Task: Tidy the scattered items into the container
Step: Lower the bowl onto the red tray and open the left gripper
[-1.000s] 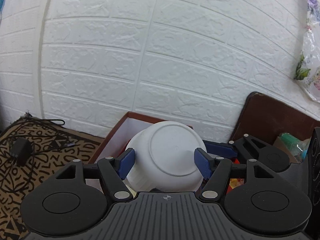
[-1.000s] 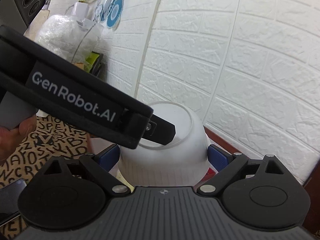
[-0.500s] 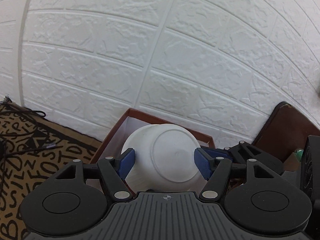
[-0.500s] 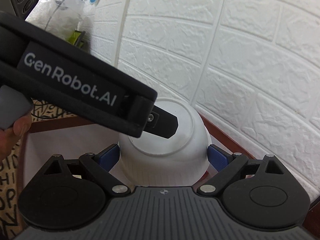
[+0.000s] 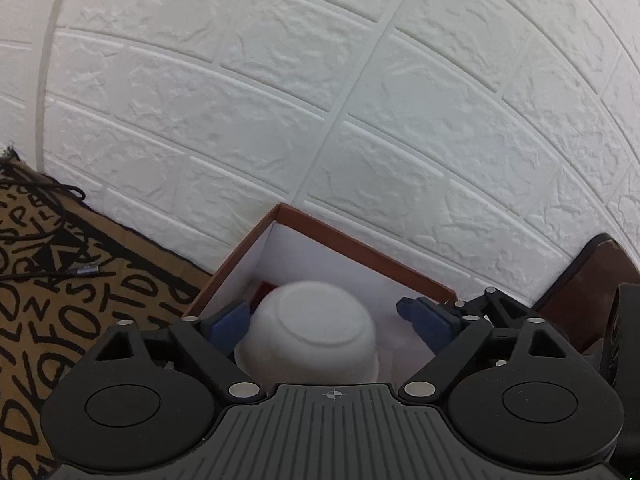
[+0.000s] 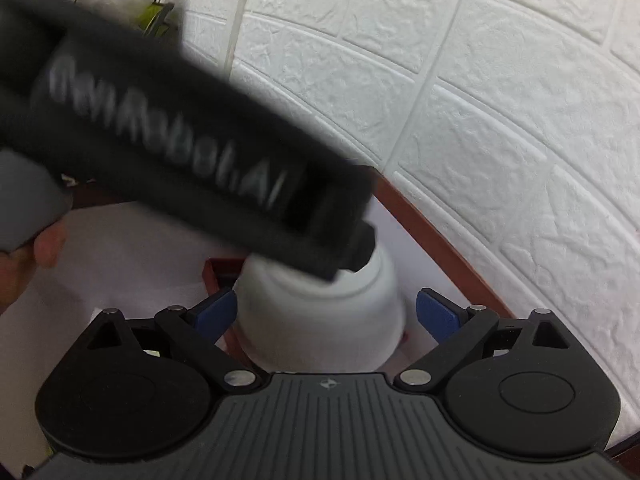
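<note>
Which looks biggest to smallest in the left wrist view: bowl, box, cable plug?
1. box
2. bowl; it is nearer the camera, so its margin to the box is unsure
3. cable plug

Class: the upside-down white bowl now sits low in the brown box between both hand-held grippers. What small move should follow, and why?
Probably lift both hand-held grippers, left and right, straight up. The white bowl sits inside the box and both jaws appear spread clear of its sides, so it looks released.
</note>
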### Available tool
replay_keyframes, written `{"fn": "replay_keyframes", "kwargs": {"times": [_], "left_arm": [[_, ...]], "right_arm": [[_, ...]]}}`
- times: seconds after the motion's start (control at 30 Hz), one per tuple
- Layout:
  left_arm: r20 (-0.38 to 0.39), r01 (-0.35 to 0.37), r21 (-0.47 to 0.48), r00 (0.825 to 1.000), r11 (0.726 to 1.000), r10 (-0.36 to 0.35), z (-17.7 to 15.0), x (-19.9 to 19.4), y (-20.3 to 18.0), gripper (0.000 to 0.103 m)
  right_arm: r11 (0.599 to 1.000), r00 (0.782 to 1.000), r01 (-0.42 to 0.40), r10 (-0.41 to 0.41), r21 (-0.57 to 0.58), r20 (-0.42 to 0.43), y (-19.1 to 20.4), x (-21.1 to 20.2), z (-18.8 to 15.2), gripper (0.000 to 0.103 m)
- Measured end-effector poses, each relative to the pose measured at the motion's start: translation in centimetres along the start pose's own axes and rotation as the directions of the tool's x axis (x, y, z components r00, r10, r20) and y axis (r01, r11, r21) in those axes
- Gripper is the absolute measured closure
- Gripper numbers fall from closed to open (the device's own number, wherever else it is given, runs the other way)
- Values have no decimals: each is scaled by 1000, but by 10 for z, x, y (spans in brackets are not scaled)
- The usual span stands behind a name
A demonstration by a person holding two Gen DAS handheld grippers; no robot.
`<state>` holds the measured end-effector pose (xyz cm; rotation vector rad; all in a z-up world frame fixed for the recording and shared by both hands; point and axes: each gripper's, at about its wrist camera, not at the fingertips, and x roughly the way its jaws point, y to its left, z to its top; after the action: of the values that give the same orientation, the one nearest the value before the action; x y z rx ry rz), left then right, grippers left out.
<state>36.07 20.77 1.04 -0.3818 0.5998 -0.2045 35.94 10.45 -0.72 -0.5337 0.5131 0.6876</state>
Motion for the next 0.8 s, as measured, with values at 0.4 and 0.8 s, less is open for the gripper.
{"fn": "replay_keyframes", "kwargs": {"times": [0.4,0.8], "left_arm": [[3,-35,103,999,994,35,-5,-23,-20,0],[26,-25,165,999,986,21,-14,-54,-53,0]], "right_arm": [[1000,999,29,-29,5,13,14,-24,-4,2],[998,997,35,-38,51,63,16,-76,1,1]]}}
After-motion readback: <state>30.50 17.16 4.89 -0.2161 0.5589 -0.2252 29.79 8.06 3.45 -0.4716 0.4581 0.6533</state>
